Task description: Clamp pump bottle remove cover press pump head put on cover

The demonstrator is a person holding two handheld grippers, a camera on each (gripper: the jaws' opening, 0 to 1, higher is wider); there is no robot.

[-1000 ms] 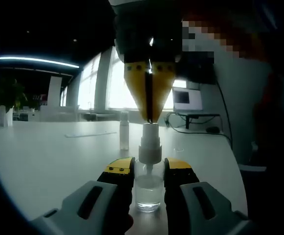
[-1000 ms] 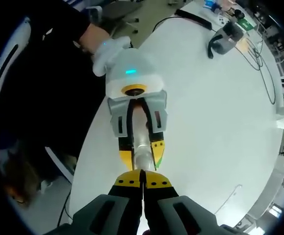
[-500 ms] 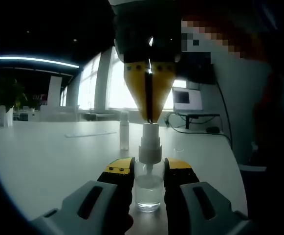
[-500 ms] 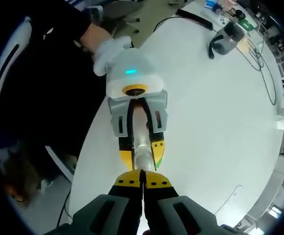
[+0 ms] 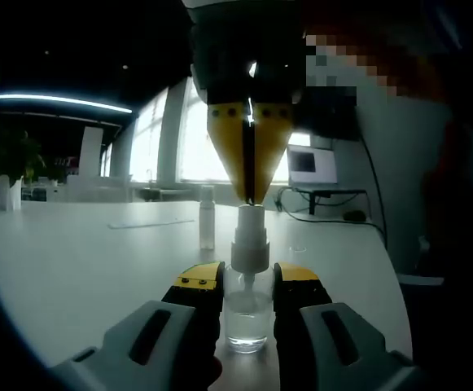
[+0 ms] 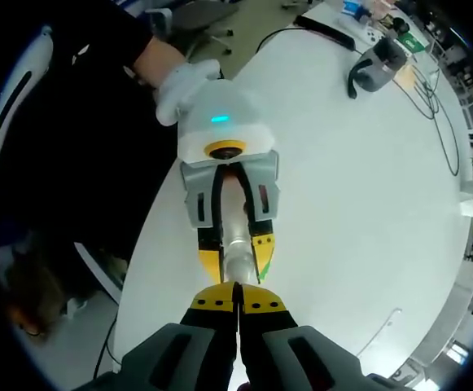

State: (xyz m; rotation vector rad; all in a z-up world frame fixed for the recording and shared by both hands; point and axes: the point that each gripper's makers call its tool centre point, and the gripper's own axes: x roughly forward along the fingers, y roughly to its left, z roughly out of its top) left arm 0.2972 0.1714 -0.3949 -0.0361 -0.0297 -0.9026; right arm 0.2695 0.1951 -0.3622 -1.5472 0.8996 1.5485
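Note:
In the left gripper view my left gripper (image 5: 248, 275) is shut on the clear pump bottle (image 5: 247, 316), which stands upright on the white table (image 5: 81, 261). My right gripper (image 5: 251, 198) comes down from above with its yellow jaws shut, and their tip rests on the white pump head (image 5: 250, 238). The clear cover (image 5: 208, 216) stands apart on the table behind. In the right gripper view, looking straight down, my right gripper (image 6: 238, 287) is shut over the pump head (image 6: 236, 259). The left gripper (image 6: 235, 248) clamps the bottle below, held by a gloved hand (image 6: 179, 85).
A monitor (image 5: 312, 165) and cables (image 5: 334, 213) sit at the table's far right. In the right gripper view a grey device (image 6: 374, 69) and cables (image 6: 440, 114) lie across the table. The table edge (image 6: 151, 236) runs just left of the bottle. A flat strip (image 5: 151, 222) lies on the tabletop.

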